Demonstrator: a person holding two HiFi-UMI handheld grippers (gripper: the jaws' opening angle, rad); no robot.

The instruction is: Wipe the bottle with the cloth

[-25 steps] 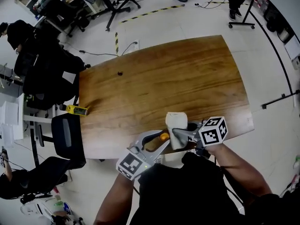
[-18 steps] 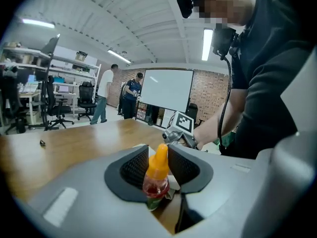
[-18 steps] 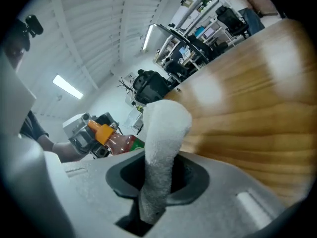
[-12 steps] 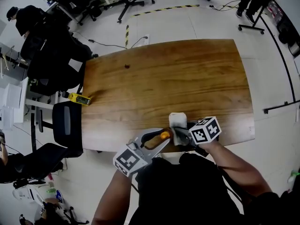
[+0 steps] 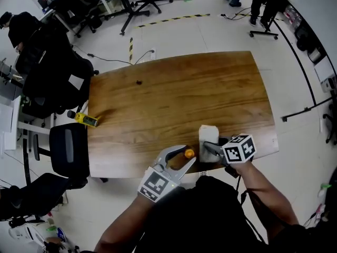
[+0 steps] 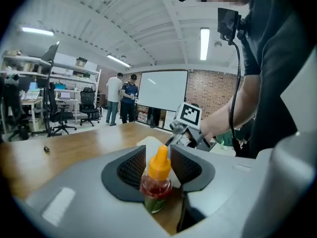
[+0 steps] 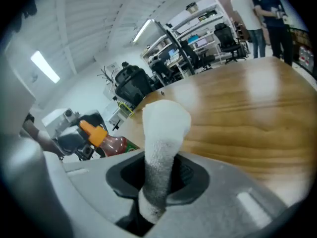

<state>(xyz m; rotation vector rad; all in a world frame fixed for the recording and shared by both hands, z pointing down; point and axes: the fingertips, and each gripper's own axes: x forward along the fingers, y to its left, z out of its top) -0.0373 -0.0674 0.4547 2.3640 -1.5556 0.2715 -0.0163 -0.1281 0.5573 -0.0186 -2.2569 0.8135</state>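
A small bottle [image 5: 188, 153] with an orange cap and red contents stands near the table's front edge. My left gripper [image 5: 187, 154] is around it. In the left gripper view the bottle [image 6: 156, 180] is between the pads with a slim gap on each side of the cap, and the jaws are opening. My right gripper [image 5: 206, 147] is shut on a rolled white cloth [image 5: 208, 140], just right of the bottle. In the right gripper view the cloth [image 7: 161, 133] sticks up from the jaws and the bottle [image 7: 111, 142] lies to the left.
The wooden table [image 5: 174, 88] carries a small dark object [image 5: 139, 81] at the far left. A yellow item [image 5: 84, 119] sits beside the left edge. Black office chairs [image 5: 68, 149] stand left of the table, and people stand at the room's far end.
The left jaws stand a little wider around the bottle than before. Both grippers stay at the table's front edge, and the cloth remains next to the bottle.
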